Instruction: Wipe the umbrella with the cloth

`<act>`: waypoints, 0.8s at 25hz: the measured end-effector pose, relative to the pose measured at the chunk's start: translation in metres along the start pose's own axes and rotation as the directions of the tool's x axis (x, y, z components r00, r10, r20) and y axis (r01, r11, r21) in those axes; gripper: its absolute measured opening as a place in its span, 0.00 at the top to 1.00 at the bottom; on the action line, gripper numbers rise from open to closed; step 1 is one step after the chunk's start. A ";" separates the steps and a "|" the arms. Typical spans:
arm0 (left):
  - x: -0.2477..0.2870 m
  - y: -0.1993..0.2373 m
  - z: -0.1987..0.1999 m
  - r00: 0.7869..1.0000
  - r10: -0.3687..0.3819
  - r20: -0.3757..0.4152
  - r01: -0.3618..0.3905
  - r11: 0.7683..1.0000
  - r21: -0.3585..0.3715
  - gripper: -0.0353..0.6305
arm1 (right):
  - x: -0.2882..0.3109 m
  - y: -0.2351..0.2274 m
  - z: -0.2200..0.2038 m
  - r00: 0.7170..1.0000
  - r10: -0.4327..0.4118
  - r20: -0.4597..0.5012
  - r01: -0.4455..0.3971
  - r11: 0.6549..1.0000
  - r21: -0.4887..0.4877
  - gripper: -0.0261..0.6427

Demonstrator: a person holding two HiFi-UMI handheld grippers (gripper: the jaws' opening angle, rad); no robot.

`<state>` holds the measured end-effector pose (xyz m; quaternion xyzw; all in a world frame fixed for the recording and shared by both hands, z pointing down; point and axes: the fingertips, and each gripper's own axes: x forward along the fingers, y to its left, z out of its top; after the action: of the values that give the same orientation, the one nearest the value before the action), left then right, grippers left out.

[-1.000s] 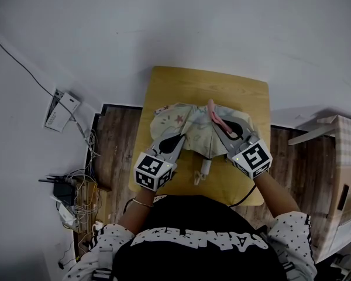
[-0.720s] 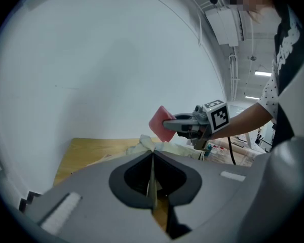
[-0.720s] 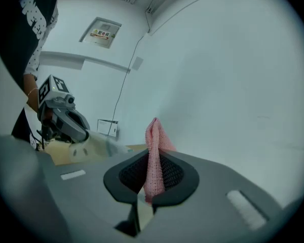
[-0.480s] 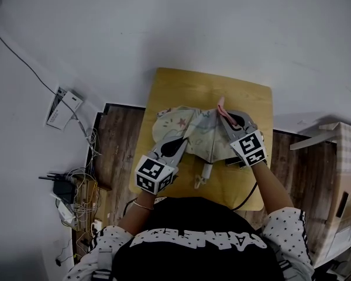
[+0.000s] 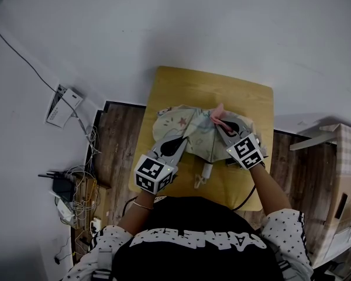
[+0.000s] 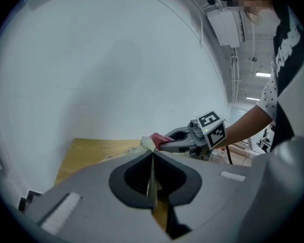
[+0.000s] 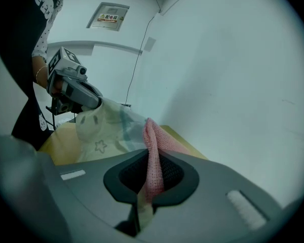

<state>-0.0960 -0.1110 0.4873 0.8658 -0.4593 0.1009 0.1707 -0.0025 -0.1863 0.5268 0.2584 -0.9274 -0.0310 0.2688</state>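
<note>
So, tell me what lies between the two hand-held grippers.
The umbrella canopy fills the gap, as the head view shows. The left hand-held gripper pinches its edge; the right hand-held gripper grips the pink cloth.

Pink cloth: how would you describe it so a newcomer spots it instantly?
On the small light wooden table lies a collapsed pale star-printed umbrella. At its right side, the right gripper pinches the pink woven cloth: the only pink, coarse-textured fabric there.

Nothing can be read for certain. The white lettering (image 5: 199, 239) on the person's black shirt (image 5: 164, 215) is upside down and unclear, and the far wall sign (image 7: 110, 17) is too small.
</note>
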 end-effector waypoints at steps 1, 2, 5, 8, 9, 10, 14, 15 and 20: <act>0.000 0.000 0.000 1.000 0.000 0.000 0.000 1.000 0.001 0.94 | 0.000 0.003 -0.001 1.000 0.007 -0.003 -0.007 1.000 0.000 0.91; -0.001 0.000 0.000 1.000 0.001 0.001 -0.001 1.000 0.002 0.94 | -0.001 0.007 -0.003 1.000 0.014 -0.005 -0.014 1.000 0.001 0.91; -0.001 0.000 0.000 1.000 0.003 0.002 -0.003 1.000 0.007 0.94 | -0.002 0.017 -0.007 0.999 0.033 -0.009 -0.032 0.999 0.005 0.91; -0.003 0.000 0.001 1.000 0.005 0.005 -0.005 1.000 0.010 0.94 | -0.004 0.027 -0.010 0.999 0.046 -0.009 -0.046 0.999 0.017 0.91; -0.003 0.000 0.001 1.000 0.005 0.006 -0.005 1.000 0.011 0.94 | -0.005 0.031 -0.011 0.999 0.051 -0.011 -0.050 0.999 0.020 0.91; -0.003 -0.001 0.001 1.000 0.004 0.007 -0.004 1.000 0.012 0.94 | -0.006 0.034 -0.013 0.998 0.055 -0.014 -0.055 0.998 0.020 0.91; -0.004 -0.002 0.001 1.000 0.003 0.006 -0.003 1.000 0.015 0.94 | -0.009 0.048 -0.018 0.996 0.081 -0.023 -0.081 0.996 0.029 0.91; -0.004 -0.002 0.001 1.000 0.004 0.007 -0.004 1.000 0.015 0.94 | -0.010 0.053 -0.020 0.995 0.092 -0.025 -0.091 0.995 0.029 0.91; -0.004 -0.004 0.002 1.000 0.005 0.011 -0.005 1.000 0.020 0.94 | -0.015 0.078 -0.028 0.988 0.149 -0.043 -0.148 0.989 0.019 0.91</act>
<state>-0.0950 -0.1065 0.4834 0.8668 -0.4614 0.1013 0.1594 -0.0132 -0.1095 0.5589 0.1913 -0.9380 0.0021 0.2890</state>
